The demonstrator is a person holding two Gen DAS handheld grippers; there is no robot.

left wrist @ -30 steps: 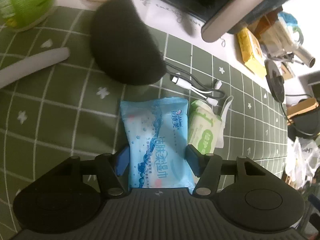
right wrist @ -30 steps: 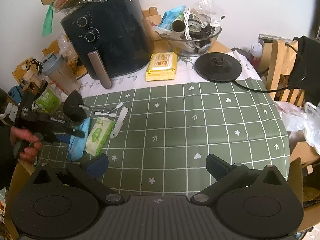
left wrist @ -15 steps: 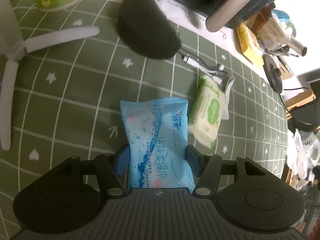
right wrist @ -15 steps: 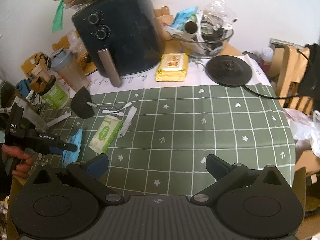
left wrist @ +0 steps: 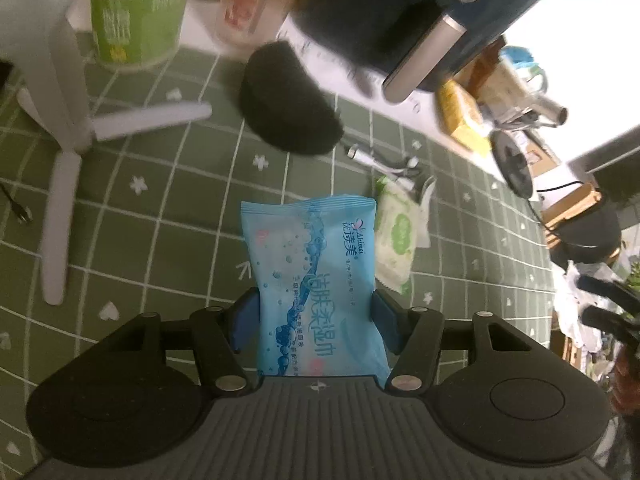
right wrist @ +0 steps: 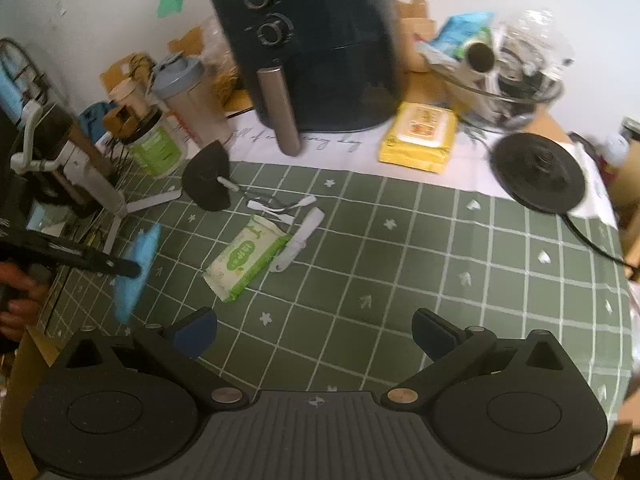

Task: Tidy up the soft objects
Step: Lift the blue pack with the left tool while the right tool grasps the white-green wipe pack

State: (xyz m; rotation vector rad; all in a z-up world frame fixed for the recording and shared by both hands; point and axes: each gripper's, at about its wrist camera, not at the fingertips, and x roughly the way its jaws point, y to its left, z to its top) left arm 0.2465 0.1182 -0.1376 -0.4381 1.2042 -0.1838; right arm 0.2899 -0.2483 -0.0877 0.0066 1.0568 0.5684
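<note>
Your left gripper (left wrist: pixel 316 320) is clamped on the blue wet-wipe pack (left wrist: pixel 316 280): both blue pads press its long edges, and the pack sticks out forward past the fingertips, lifted clear of the green checked tablecloth (left wrist: pixel 160 240). In the right wrist view you can see that same pack hanging edge-on above the table's left edge, with your left hand (right wrist: pixel 20 300) behind it on the handle.

Your right gripper (right wrist: pixel 314 332) has its jaws spread wide with nothing between them; only bare cloth shows in the gap, near the table's front edge.

Just beyond the blue pack, the green-and-white wipe pack (right wrist: pixel 246 258) lies flat on the cloth toward the left side of the table, touching a white strip (right wrist: pixel 300 238) on its far side. Past it sit tangled white cables (right wrist: pixel 276 204) and a black half-round pad (right wrist: pixel 208 180), close to where the green cloth meets the white one at the back. A white tripod (left wrist: pixel 72 120) stands at the left edge beside a green-labelled jar (left wrist: pixel 136 20).

Along the back edge stand the black air fryer (right wrist: pixel 320 48), a yellow wipe pack (right wrist: pixel 420 136), a glass bowl (right wrist: pixel 508 80) of clutter and a black round base (right wrist: pixel 536 172) at the back right corner.
</note>
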